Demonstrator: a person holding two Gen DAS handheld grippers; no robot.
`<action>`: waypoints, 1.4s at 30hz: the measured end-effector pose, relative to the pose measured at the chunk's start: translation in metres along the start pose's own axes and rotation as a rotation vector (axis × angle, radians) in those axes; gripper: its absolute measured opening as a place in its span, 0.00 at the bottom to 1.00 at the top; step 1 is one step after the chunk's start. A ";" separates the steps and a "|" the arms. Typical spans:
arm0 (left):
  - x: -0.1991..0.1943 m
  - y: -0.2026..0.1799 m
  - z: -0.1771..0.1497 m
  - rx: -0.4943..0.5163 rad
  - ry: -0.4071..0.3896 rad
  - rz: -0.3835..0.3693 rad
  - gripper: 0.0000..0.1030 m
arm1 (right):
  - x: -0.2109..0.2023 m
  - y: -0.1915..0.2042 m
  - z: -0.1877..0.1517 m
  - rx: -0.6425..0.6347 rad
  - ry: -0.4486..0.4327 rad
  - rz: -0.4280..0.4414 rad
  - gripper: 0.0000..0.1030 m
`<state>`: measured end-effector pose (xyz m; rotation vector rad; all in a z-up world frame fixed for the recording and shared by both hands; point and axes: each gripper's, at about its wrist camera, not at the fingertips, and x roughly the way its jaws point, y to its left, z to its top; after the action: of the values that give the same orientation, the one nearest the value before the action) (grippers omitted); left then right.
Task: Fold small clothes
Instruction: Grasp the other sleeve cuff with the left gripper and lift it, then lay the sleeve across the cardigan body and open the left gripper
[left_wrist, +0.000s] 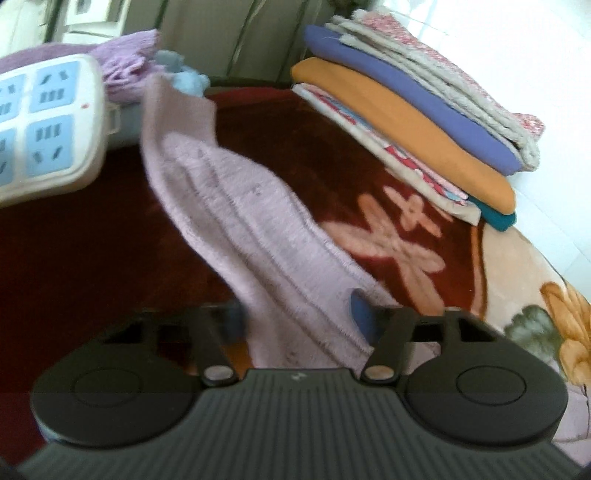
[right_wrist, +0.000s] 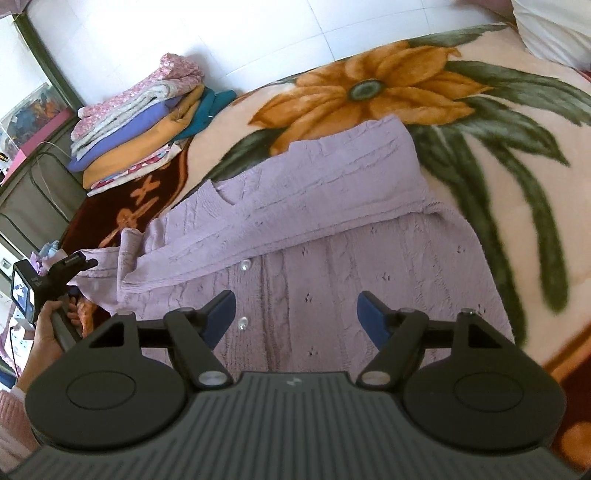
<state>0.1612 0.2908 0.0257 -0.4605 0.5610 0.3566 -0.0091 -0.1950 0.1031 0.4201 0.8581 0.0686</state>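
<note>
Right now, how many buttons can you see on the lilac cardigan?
2 buttons show on the lilac cardigan, both along its front edge: one just below the folded-over sleeve, one lower, near the right hand-held gripper's left finger. The fold may hide more.

Lilac cable-knit button-front cardigan (right_wrist: 332, 229) lies spread on floral plush blanket, clear buttons down front placket, one sleeve (right_wrist: 280, 206) folded across chest. Other sleeve (left_wrist: 236, 206) lifted off blanket, stretched out sideways, cuff end (left_wrist: 177, 107) hanging free, blurred in left wrist view.
</note>
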 end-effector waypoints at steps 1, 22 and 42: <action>0.002 0.002 0.002 -0.006 0.022 0.000 0.11 | 0.000 0.000 -0.001 -0.001 -0.003 0.000 0.76; -0.128 -0.033 0.019 0.135 -0.257 -0.163 0.10 | -0.001 -0.013 -0.003 0.035 -0.024 0.030 0.76; -0.125 -0.208 -0.078 0.317 -0.090 -0.488 0.11 | -0.009 -0.059 -0.004 0.107 -0.054 0.014 0.76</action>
<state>0.1211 0.0521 0.1058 -0.2601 0.3915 -0.1778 -0.0243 -0.2501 0.0846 0.5259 0.8076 0.0245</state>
